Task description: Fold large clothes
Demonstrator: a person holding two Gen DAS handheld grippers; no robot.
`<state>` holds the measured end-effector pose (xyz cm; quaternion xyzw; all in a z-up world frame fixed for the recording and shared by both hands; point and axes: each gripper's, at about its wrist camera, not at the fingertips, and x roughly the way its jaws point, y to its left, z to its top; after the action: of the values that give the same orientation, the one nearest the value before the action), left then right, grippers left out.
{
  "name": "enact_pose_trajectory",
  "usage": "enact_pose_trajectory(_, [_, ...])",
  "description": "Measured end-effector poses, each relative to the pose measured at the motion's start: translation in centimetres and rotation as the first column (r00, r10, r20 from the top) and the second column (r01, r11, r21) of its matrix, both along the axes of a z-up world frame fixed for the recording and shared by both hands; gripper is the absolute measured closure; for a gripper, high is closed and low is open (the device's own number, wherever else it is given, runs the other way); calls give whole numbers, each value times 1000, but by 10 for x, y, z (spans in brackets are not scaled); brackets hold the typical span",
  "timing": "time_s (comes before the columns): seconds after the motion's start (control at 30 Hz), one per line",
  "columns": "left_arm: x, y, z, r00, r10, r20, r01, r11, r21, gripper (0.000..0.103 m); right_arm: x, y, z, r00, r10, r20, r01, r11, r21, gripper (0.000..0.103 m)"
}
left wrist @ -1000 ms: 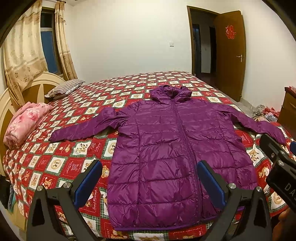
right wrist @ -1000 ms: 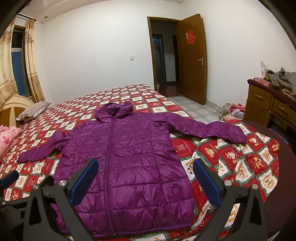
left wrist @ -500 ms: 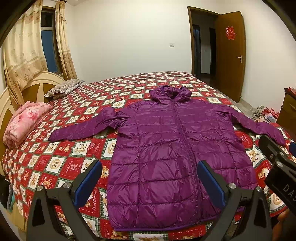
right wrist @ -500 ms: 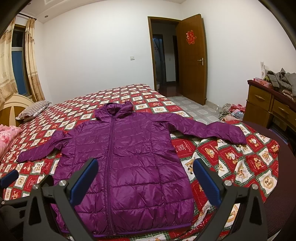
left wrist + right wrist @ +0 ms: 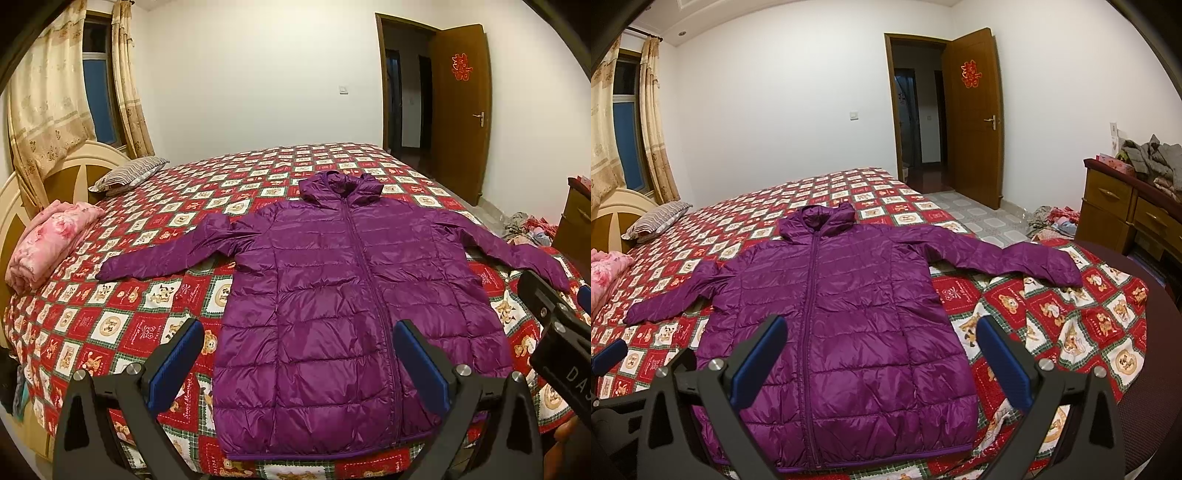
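So there's a big purple puffer jacket point(image 5: 332, 302) spread flat on the bed point(image 5: 122, 325), zipped up, hood pointing toward the far wall and both sleeves stretched out to the sides. The hem sits right at the near edge of the bed, on that red checkered bedspread with the little bear squares.

The left claw point(image 5: 297, 360) is wide open with nothing in it, hanging above the lower half of the jacket, blue pads facing each other. Same deal for the right claw point(image 5: 881, 354): spread wide, empty, above the hem end. Neither one looks to be touching the fabric, though the fisheye makes height hard to judge.

Off to the headboard side there's a striped pillow point(image 5: 127, 177) and a rolled pink blanket point(image 5: 48, 243). A wooden door point(image 5: 975, 122) stands open on the far wall, and a dresser point(image 5: 1126, 218) with a heap of clothes on top is at the right. There's some more laundry on the floor point(image 5: 1052, 221) by it.
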<state>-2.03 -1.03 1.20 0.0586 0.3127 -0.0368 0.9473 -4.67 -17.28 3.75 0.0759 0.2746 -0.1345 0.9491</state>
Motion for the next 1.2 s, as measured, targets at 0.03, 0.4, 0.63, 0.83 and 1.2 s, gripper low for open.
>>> enact_pose_trajectory(0.03, [0, 0, 0, 1000, 0, 0, 0, 1000, 0, 1, -1, 0, -1, 1000, 0, -1, 0, 1000, 0, 0])
enact_pose_trajectory(0.4, [5, -1, -4, 1000, -1, -16, 1, 1000, -4, 1, 2, -3, -6, 1000, -3, -11, 3, 1000, 6, 0])
enact_pose_trajectory(0.63, [10, 0, -8, 1000, -9, -19, 9, 1000, -17, 1, 8, -5, -12, 1000, -7, -24, 7, 1000, 12, 0])
enact_pose_trajectory(0.83, [27, 5, -12, 999, -32, -20, 31, 999, -42, 1, 15, -16, -21, 999, 9, -32, -8, 999, 49, 0])
enact_pose_trajectory(1.2, [122, 49, -33, 996, 64, -59, -70, 992, -104, 1, 35, -227, -45, 937, -341, -77, 349, 909, 226, 12])
